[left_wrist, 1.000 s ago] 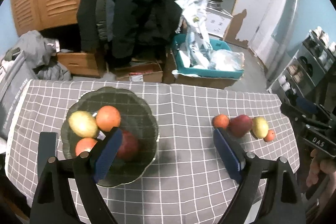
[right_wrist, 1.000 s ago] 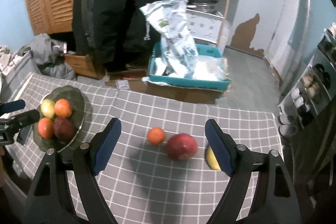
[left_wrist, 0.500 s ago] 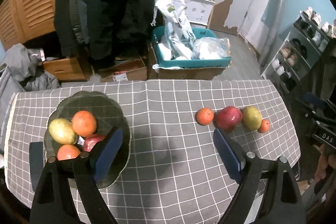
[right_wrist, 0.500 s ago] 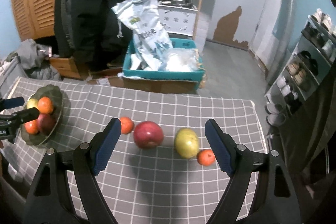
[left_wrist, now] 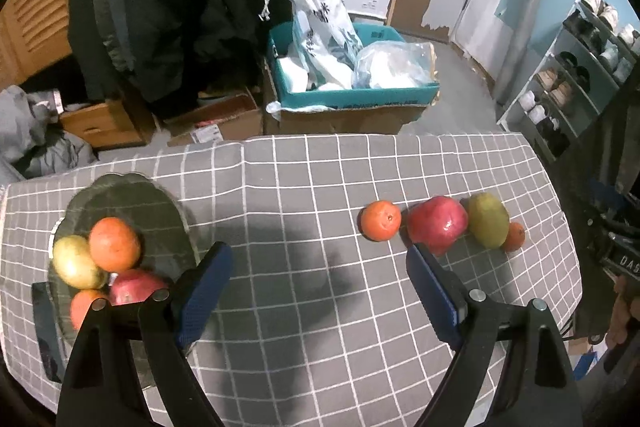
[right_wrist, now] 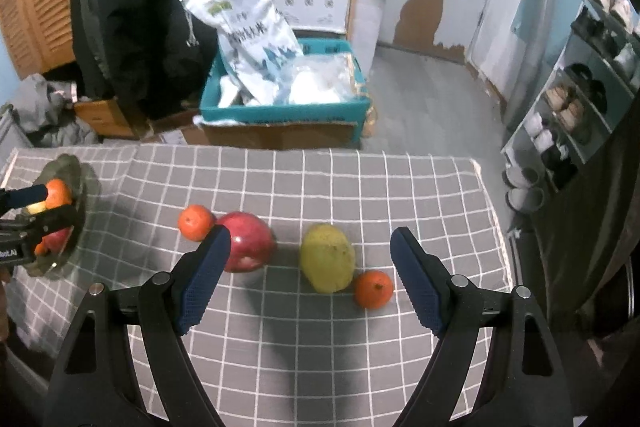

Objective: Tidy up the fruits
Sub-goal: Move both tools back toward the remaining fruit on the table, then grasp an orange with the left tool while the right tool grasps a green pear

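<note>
Grey white-checked tablecloth (right_wrist: pixel 320 347), red apple (right_wrist: pixel 248 247), yellow-green mango (right_wrist: pixel 327 257), orange tangerine (right_wrist: pixel 373 289), blue-padded tongs (right_wrist: pixel 310 279)

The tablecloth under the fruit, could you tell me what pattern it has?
The tablecloth is grey with a white grid; clearest in the right wrist view.

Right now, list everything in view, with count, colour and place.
Glass plate: one, dark green, table's left side.
Plate fruit: four; orange, yellow-green mango, red apple, second orange partly hidden.
Loose fruit: four in a row, table's right side; orange, red apple, yellow-green mango, small orange.
Tablecloth: one, grey with white grid, covers the table.
Teal crate: one, on the floor beyond the table, holds white bags.
Shoe rack: one, right wall.
Dark coats: hanging, back left.
Left gripper: jaws open, empty, above the table.
Right gripper: jaws open, empty, above the loose fruit.
</note>
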### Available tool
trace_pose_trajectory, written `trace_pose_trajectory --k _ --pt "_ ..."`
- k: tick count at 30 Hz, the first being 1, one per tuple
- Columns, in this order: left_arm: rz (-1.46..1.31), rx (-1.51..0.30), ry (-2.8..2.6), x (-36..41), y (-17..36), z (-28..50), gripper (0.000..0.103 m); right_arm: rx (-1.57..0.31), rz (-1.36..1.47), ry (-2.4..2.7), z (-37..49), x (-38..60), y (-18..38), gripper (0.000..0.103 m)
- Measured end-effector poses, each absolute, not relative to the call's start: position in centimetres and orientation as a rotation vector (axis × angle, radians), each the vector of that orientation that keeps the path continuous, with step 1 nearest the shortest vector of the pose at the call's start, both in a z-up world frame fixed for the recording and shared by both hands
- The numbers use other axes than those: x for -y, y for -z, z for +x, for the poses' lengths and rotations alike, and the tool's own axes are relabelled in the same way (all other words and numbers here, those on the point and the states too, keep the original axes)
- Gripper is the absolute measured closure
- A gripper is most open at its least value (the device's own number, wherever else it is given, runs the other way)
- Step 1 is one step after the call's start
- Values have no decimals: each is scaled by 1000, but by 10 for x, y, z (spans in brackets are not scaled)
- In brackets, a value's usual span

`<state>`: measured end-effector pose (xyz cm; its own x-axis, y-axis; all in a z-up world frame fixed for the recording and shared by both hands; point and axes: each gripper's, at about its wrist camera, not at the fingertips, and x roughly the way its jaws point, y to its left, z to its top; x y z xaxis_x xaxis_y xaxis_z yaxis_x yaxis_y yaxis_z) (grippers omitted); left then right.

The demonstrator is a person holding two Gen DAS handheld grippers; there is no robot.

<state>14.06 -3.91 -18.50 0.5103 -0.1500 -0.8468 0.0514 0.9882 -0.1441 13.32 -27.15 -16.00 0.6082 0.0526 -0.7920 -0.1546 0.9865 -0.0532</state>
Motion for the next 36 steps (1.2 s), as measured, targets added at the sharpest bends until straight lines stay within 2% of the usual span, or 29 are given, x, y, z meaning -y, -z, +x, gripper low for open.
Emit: trace_pose_trajectory --k 15,30,36 --pt "-106 -1119 141 66 243 183 14 -1095 -98 -96 184 285 240 21" --pt "-109 -1181 172 82 282 206 14 -1214 -100 -72 199 293 294 22" --pt "-84 -1183 206 95 287 211 14 -1224 -119 -87 202 286 301 37"
